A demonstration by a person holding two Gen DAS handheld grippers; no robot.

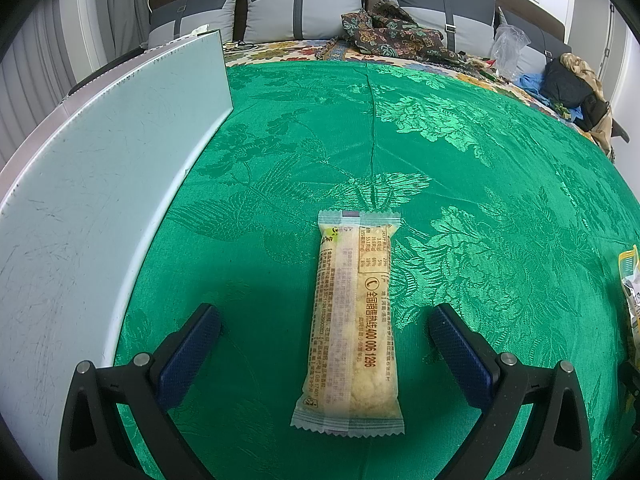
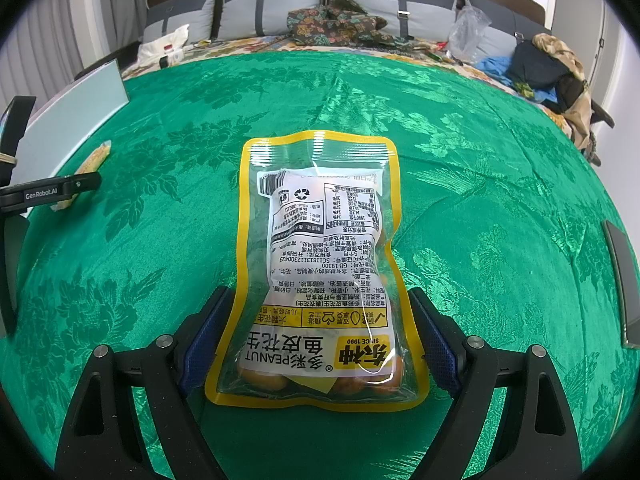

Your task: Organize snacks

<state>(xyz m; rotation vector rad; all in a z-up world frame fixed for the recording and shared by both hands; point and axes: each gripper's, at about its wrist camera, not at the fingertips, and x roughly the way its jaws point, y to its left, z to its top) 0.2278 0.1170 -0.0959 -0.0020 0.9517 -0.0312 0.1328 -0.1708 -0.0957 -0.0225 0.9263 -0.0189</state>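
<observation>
Grippers first: the left gripper [image 1: 324,326] hangs low over the green cloth [image 1: 460,152] with its fingers spread wide, and a snack bar [image 1: 352,320] lies flat between them, lengthwise along the view, clear of both blue pads [image 1: 188,356]. The bar's wrapper shows its printed back, one crimped end near the camera and the other pointing away. To the left, a pale board [image 1: 100,168] runs along the cloth's left edge. At the far right edge of this view a sliver of a yellow bag [image 1: 632,292] shows.

The right gripper [image 2: 320,338] has its fingers closed in against a peanut bag [image 2: 320,264], one pad [image 2: 436,344] pressed to each side of its lower part, where the bag narrows. The bag has a yellow border and a clear face with a white label, with orange nuts showing near its bottom. From this view the left gripper [image 2: 48,196] and the bar [image 2: 92,164] sit at the cloth's [image 2: 480,200] left edge, beside the board [image 2: 80,108]. Beyond the cloth's far edge stand grey pillows [image 2: 276,4] with a heap of patterned fabric [image 2: 336,20].
</observation>
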